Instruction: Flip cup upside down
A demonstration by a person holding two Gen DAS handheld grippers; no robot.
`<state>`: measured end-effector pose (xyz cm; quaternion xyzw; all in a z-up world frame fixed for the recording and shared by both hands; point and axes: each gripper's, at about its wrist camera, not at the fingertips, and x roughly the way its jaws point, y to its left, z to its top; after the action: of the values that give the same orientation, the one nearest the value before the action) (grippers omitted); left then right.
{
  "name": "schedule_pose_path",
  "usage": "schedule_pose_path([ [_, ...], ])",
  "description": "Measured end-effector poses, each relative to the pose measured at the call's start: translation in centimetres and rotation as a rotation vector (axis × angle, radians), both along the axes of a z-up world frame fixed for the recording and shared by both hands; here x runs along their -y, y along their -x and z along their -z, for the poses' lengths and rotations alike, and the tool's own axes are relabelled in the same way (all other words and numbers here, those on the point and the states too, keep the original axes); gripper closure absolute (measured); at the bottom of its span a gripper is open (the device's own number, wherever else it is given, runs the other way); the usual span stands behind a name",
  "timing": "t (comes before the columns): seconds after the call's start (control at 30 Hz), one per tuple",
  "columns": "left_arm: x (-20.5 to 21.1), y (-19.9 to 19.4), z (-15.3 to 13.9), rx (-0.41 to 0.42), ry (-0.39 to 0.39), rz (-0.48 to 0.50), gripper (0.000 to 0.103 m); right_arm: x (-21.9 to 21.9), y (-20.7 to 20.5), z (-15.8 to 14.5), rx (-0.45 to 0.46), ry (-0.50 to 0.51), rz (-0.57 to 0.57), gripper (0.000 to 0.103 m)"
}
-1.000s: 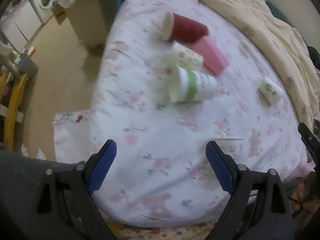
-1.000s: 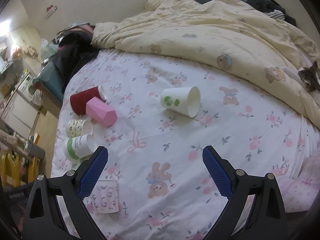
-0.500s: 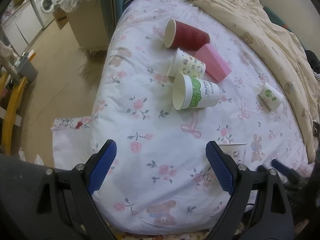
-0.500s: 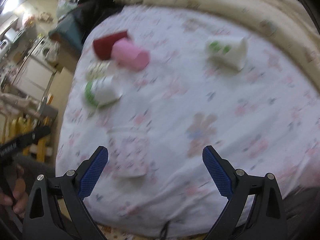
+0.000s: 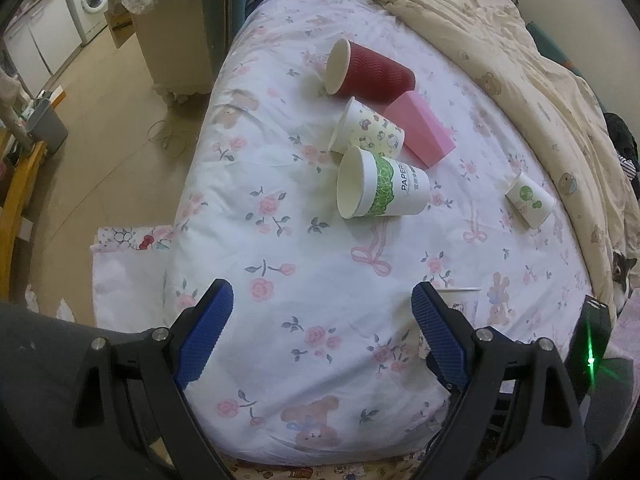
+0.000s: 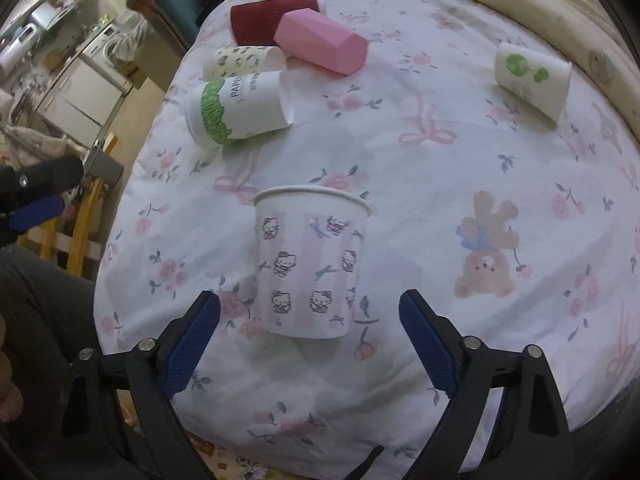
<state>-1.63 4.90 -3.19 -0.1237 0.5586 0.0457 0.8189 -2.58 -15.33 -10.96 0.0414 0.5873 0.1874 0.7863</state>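
Right now the right gripper [image 6: 310,338] has its jaws spread wide, gripping nothing; the kitten-print cup [image 6: 310,262] stands upright on the flowered bedsheet [image 6: 440,200] just ahead of the gap between them, nearer the left finger, touching neither; farther ahead and to the left lie a green-banded cup [image 6: 240,110], a small patterned cup [image 6: 244,62], a red cup [image 6: 272,18] and a pink box [image 6: 322,42], all on their sides; well off to the right lies a green-dotted cup [image 6: 532,78]; the left gripper [image 5: 320,330] is likewise open and empty above the sheet.
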Motion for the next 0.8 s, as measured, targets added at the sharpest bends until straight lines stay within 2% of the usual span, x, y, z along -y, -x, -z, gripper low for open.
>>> schedule_pose_path([
  [0.17,0.0,0.0,0.0,0.002,-0.003,-0.002,0.014,-1.1,0.3,0.8,0.007,0.017,-0.004,0.018],
  [0.33,0.0,0.0,0.0,0.000,-0.008,0.001,0.014,-2.4,1.0,1.1,0.058,0.067,-0.034,0.020],
  [0.47,-0.1,0.1,0.2,-0.002,-0.011,-0.007,0.014,-2.8,1.3,1.6,0.057,0.096,-0.046,0.029],
  [0.53,-0.2,0.1,0.2,-0.001,-0.012,-0.004,0.014,-2.7,1.3,1.8,0.050,0.092,-0.042,0.032],
  [0.6,-0.2,0.0,0.2,0.001,-0.014,-0.002,0.014,-2.6,1.2,1.6,0.054,0.081,-0.044,0.042],
  [0.8,0.2,0.0,0.1,0.009,-0.021,0.002,0.014,-2.0,1.0,0.7,0.062,0.021,-0.032,0.042],
])
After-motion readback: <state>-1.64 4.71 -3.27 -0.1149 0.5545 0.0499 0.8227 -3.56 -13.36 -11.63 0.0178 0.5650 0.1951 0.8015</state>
